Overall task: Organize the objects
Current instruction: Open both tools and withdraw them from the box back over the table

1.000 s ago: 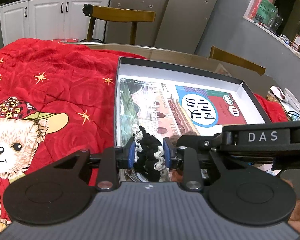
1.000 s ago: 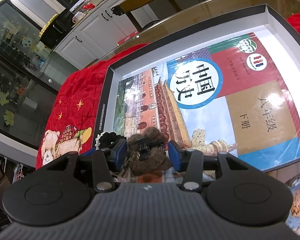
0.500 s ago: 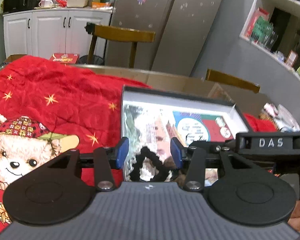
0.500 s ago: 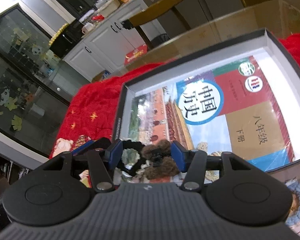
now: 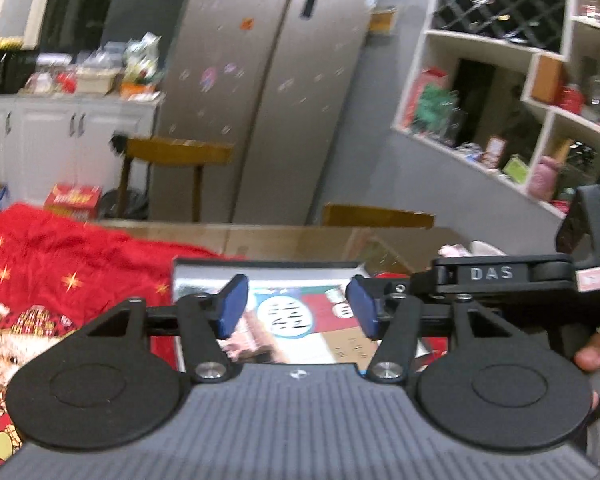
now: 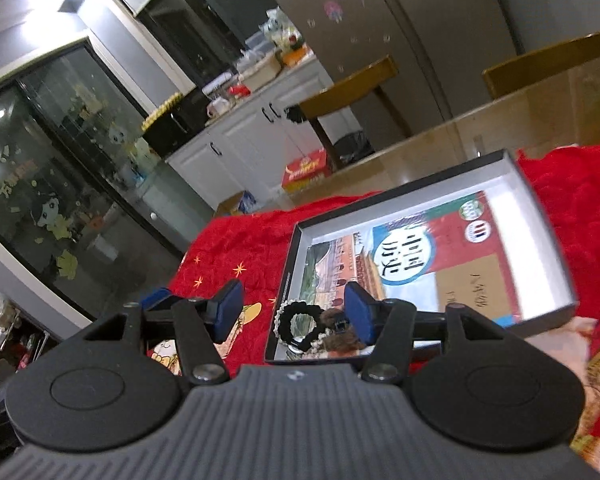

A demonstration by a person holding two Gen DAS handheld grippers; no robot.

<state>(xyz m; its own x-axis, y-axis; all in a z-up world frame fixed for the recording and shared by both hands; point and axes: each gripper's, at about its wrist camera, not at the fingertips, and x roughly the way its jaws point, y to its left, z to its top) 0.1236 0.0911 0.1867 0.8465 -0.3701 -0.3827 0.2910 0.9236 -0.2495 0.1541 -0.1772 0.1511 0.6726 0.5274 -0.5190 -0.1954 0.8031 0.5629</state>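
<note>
An open black box holds a colourful textbook and rests on a red quilt. In its near corner lie a black scrunchie with white trim and a brown furry hair clip. My right gripper hovers above and short of that corner, open, gripping nothing. My left gripper is raised over the box, its jaws opening with nothing between them; the scrunchie is hidden in that view. The right gripper's body and a hand show at the right.
The red quilt with a bear print covers the table's left side, with bare glass tabletop behind the box. Two wooden chairs stand past the table, with a fridge, white cabinets and wall shelves beyond.
The left gripper let go of the scrunchie, which now lies in the box. Both grippers rose and drew back from the box, jaws wider; the brown clip stays in the corner.
</note>
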